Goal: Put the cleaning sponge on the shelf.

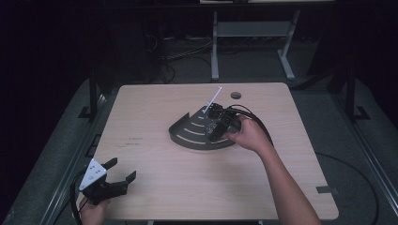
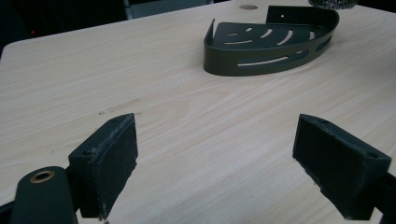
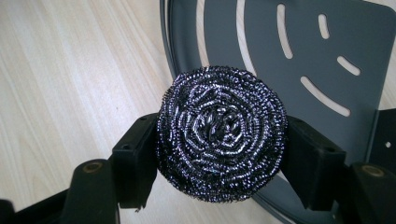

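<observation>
My right gripper (image 3: 219, 140) is clamped on a steel wool scrubber (image 3: 220, 139), one black pad on each side of the round coil, pads touching its edges at 9 and 3 o'clock in the right gripper view. Scrubber sits over the rim of a dark slotted corner tray (image 3: 327, 51), tray floor spreading from 12 to 3 o'clock behind it, bare wood at 9 to 11 o'clock. In the high view my right gripper (image 1: 220, 123) is over the tray (image 1: 187, 136) near table centre, my right hand (image 1: 248, 135) gripping it from 4 o'clock, cable looping off at 3 o'clock. A thin white stick (image 1: 212, 101) pokes up at 12 o'clock from the gripper; can't tell what it is. My left gripper (image 1: 123, 169) rests at the table's 7 o'clock corner, jaws wide apart, nothing between them, grey plate on top, my left hand (image 1: 94, 211) below it at the near edge. In the left gripper view the pads stand well apart over bare wood, tray (image 2: 261, 63) well off at 1 o'clock. Table (image 1: 155, 178) is light wood, small round hole (image 1: 236, 95) at its far side, 12 o'clock of the tray.
</observation>
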The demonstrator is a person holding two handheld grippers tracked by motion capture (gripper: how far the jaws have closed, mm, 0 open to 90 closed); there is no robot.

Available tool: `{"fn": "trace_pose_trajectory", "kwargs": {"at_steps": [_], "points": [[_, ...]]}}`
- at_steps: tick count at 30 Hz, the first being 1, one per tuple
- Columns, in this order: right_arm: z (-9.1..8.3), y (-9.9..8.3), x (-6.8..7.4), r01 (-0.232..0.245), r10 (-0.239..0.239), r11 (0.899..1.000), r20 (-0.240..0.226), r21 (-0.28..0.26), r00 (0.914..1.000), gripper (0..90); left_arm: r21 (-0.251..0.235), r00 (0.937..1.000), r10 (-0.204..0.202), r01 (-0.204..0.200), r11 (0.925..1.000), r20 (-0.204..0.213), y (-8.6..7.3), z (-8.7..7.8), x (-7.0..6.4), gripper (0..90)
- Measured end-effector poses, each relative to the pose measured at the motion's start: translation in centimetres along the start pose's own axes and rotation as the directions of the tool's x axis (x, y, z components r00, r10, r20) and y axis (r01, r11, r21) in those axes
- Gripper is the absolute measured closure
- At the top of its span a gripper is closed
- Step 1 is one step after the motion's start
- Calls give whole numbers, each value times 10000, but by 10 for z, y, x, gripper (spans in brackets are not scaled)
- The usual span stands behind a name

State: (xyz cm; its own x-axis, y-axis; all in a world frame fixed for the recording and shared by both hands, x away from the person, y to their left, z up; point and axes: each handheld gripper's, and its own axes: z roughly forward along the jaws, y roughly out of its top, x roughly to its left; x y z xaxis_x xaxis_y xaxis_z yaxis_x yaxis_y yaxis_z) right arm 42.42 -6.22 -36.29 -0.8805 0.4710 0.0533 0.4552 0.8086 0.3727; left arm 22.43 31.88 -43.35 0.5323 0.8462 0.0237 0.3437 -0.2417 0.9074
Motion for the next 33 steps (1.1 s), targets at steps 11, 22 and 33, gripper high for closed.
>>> {"fn": "trace_pose_trajectory", "kwargs": {"at_steps": [11,22,33], "points": [[9,1,-16,-471,470,9987,-74,-217,9989,324,-21,9999,-36,37,10000,154,2,1,-2,132],[23,5,-30,-907,906,9959,-132,-43,9958,324,-17,10000,-49,50,10000,86,0,0,0,132],[32,6,-35,-1011,1011,9949,6,-30,9949,324,-21,9999,-119,119,9999,65,0,-2,3,132]]}}
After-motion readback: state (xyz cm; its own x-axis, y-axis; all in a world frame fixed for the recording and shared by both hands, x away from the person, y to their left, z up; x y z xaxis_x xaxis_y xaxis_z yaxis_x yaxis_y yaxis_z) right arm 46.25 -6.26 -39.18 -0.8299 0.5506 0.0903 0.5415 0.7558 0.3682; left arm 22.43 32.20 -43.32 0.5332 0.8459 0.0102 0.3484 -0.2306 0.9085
